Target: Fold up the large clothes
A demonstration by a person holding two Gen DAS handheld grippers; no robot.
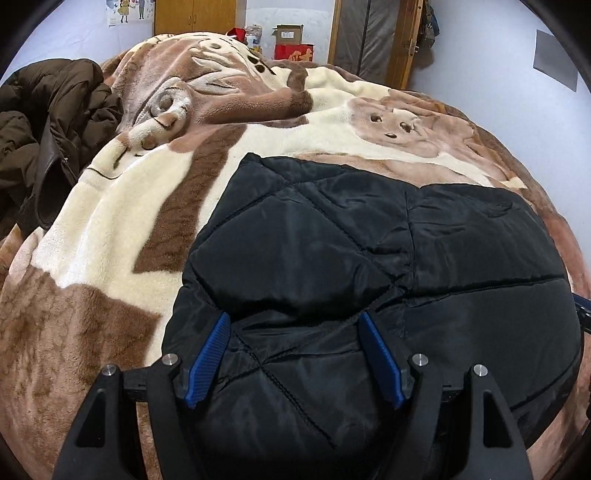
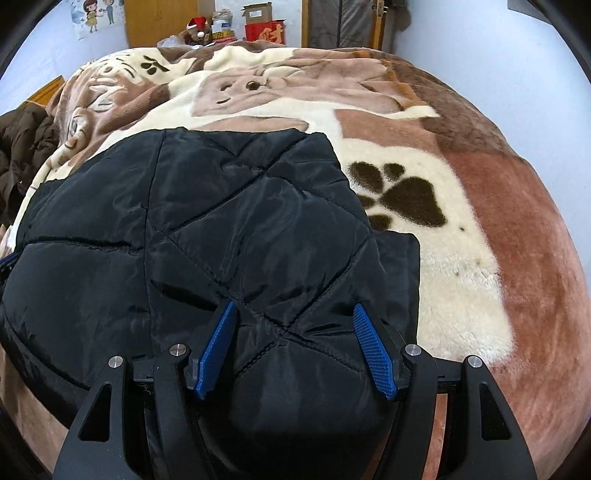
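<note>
Both wide open: left hand-held gripper (image 1: 295, 325) and right hand-held gripper (image 2: 293, 317) are hovering over the folded black jacket (image 1: 369, 258); next probably pressing flat.

- A home bedroom: a bed (image 2: 517, 258) fills most of both views, covered by a plush brown-and-cream blanket (image 1: 110, 240) with bear and paw-print patterns.
- A wooden wardrobe (image 1: 194, 16) stands against the far wall.
- A cartoon poster (image 2: 92, 16) hangs on the pale wall.
- Cardboard boxes (image 1: 290, 35) and a red gift box (image 2: 267, 31) sit beyond the bed.
- A brown coat (image 1: 44, 122) lies heaped on the bed's edge.
</note>
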